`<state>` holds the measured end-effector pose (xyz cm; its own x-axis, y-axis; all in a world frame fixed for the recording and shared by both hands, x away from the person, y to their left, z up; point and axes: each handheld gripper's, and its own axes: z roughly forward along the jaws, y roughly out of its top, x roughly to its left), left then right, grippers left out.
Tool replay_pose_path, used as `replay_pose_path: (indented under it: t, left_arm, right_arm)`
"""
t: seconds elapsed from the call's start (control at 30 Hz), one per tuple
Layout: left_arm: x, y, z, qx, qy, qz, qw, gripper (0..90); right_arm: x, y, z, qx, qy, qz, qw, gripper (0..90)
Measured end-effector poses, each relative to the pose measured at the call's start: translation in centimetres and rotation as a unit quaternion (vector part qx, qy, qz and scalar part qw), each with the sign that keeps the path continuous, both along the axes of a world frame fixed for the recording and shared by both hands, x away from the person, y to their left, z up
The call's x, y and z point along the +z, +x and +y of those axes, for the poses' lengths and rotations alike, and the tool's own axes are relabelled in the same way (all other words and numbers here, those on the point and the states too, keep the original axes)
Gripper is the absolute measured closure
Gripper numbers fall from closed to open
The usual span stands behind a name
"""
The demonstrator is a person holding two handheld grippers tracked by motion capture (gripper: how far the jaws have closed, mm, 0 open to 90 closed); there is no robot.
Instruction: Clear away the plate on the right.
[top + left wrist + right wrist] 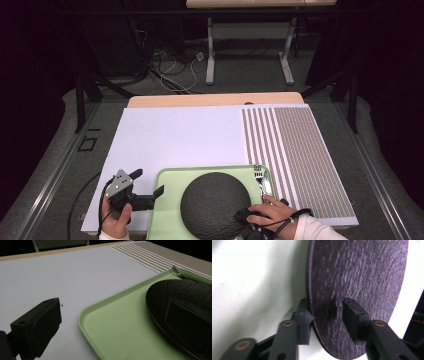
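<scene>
A round black plate lies on a pale green tray. A silver fork rests on the tray along the plate's right side. My right gripper is at the plate's near right rim. Its jaws straddle the rim, one under and one over, and the upper pad stands clear of the plate's surface. My left gripper is held just left of the tray, pointing toward it, open wide with nothing between its jaws.
The tray sits at the near edge of a white sheet that covers most of the table. A brown striped placemat lies to the right. Past the far wooden table edge are cables and table legs on the floor.
</scene>
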<state>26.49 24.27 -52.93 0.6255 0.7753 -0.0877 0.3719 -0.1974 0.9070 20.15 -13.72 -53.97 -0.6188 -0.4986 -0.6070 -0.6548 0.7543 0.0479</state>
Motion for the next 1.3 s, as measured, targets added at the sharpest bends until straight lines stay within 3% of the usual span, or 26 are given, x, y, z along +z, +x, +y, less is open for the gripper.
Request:
replay_pose_path:
  t: [0.2, 0.47, 0.6, 0.67, 0.8, 1.03, 1.13, 1.3]
  left_arm:
    - [0.0, 0.0, 0.0, 0.000, 0.001, 0.000, 1.0000, 0.6]
    - [0.0, 0.0, 0.0, 0.000, 0.000, 0.000, 1.0000, 0.6]
    - [0.0, 0.0, 0.0, 0.000, 0.001, 0.000, 1.0000, 0.6]
    - [0.0, 0.0, 0.0, 0.001, 0.002, 0.001, 1.0000, 0.6]
    - [0.0, 0.0, 0.0, 0.000, 0.002, 0.001, 1.0000, 0.6]
    - [-0.1, 0.0, 0.0, 0.000, 0.002, 0.001, 1.0000, 0.6]
    - [-0.1, 0.0, 0.0, 0.001, 0.002, 0.001, 1.0000, 0.6]
    - [-0.1, 0.0, 0.0, 0.001, 0.002, 0.002, 1.0000, 0.6]
  right_arm:
    - [0.1, 0.1, 0.1, -0.020, 0.012, -0.007, 0.9997, 46.1]
    - [0.6, 0.1, -0.4, -0.043, 0.021, 0.006, 0.9988, 45.5]
    - [1.4, 0.2, -1.0, -0.092, 0.028, 0.029, 0.9949, 44.7]
    - [1.8, 0.2, -1.3, -0.108, 0.030, 0.027, 0.9933, 43.6]
    - [2.4, 0.2, -1.9, -0.117, 0.040, 0.016, 0.9922, 37.1]
    - [2.9, 0.4, -2.4, -0.161, 0.058, 0.019, 0.9850, 23.6]
    - [3.1, 0.4, -2.6, -0.165, 0.053, 0.019, 0.9847, 16.4]
    - [3.4, 0.4, -2.6, -0.168, 0.065, 0.017, 0.9834, 13.0]
